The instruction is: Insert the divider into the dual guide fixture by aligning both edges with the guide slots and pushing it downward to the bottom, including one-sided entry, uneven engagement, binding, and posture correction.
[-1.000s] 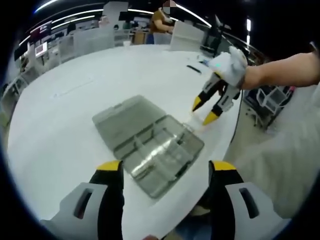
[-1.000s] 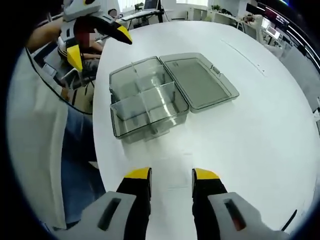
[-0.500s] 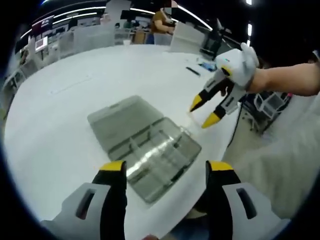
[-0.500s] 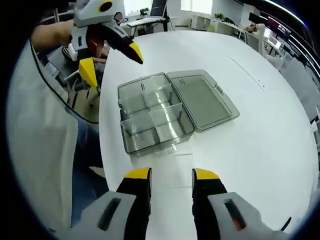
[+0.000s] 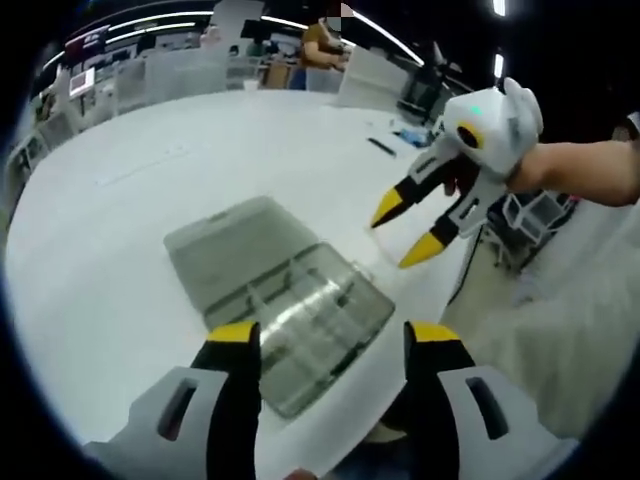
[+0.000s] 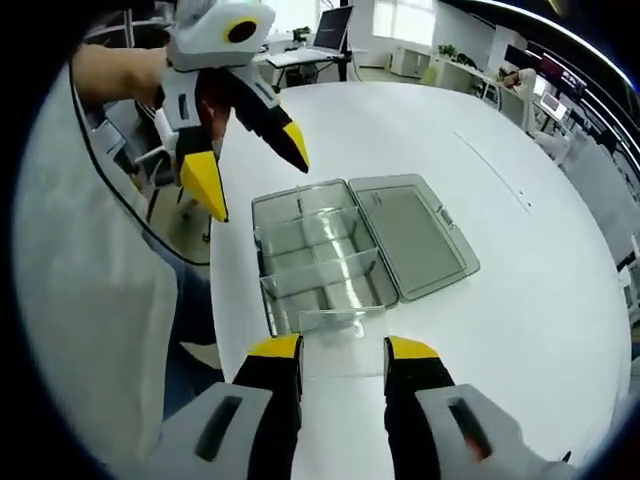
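While both hand-held grippers gape empty: clear divider before the right's; lidded fixture between the left's.

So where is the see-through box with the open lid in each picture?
Left gripper view: the clear box sits low in the middle, between that view's own jaws.
Right gripper view: it sits at the centre, lid open to the right.
Shared landmark: the white table.

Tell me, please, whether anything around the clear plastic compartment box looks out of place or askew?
One thing: a loose clear plastic divider lies flat on the white table beside the open clear plastic compartment box, just ahead of the right gripper, not seated in any slot. Nothing looks spilled or damaged.
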A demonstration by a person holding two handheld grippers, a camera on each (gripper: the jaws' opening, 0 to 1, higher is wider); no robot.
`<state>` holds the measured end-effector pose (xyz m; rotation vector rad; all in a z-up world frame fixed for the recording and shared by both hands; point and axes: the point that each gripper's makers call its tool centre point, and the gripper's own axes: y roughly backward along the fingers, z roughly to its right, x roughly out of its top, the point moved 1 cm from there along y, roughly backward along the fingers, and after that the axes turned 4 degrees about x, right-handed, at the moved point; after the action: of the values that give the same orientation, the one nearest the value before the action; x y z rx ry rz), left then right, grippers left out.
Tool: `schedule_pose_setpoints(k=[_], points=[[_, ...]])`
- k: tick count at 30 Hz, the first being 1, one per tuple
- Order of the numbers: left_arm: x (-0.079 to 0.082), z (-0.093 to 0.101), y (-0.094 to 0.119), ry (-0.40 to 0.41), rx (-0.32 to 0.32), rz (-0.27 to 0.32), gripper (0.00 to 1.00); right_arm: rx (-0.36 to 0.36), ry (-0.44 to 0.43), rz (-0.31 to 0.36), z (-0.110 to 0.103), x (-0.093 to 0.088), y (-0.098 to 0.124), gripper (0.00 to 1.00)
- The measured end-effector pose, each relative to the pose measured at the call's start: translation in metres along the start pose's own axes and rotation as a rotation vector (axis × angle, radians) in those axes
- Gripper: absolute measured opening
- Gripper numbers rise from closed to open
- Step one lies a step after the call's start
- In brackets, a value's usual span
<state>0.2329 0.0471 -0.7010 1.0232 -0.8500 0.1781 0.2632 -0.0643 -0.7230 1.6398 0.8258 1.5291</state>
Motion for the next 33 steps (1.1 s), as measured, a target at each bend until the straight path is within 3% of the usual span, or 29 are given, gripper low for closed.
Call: schedule_pose_setpoints(k=[13,22,33], points=[[0.012,0.006,-0.004,0.016,-0.010,0.021,0.51,-0.001,0.031,0.034,-0.007,0.016,0.005,0.27],[0.023,0.009,-0.002,0.109,-0.038,0.059,0.44,0.004,0.054,0.061,-0.013,0.026,0.008,0.27],[0.029,0.019,-0.003,0.144,-0.073,0.074,0.36,0.005,0.079,0.083,-0.018,0.035,0.010,0.27]])
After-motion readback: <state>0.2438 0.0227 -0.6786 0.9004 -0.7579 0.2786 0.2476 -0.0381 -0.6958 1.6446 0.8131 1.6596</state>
